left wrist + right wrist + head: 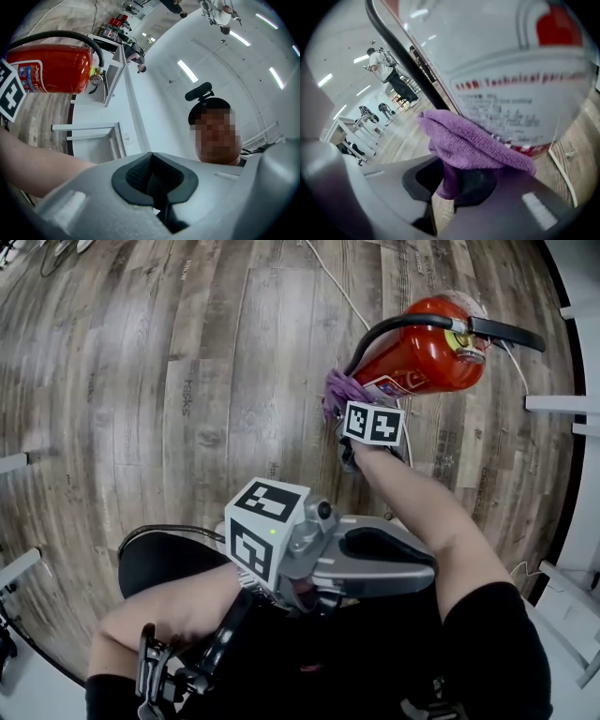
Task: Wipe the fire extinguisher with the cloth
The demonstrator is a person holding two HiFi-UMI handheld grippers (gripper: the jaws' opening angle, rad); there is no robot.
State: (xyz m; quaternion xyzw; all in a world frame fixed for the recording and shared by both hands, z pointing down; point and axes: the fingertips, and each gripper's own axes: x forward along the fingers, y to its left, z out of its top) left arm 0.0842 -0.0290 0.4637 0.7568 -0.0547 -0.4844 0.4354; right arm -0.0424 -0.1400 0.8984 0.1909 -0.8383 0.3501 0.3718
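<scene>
Over on the left, the left gripper [403, 559] hangs low near the person's lap, well away from the action. Its tongs [152, 178] are pressed together with nothing between them. Moving to the middle, the right gripper [345, 413] reaches out at arm's length, and its tongs [454, 183] are clamped on the purple cloth [473, 145]. The bunched cloth [339, 390] is touching the lower body of the red fire extinguisher [417, 357], right against the printed label [506, 112]. On the right, the extinguisher sits on the wooden floor [187, 362], its black hose [394, 329] curving over the top.
</scene>
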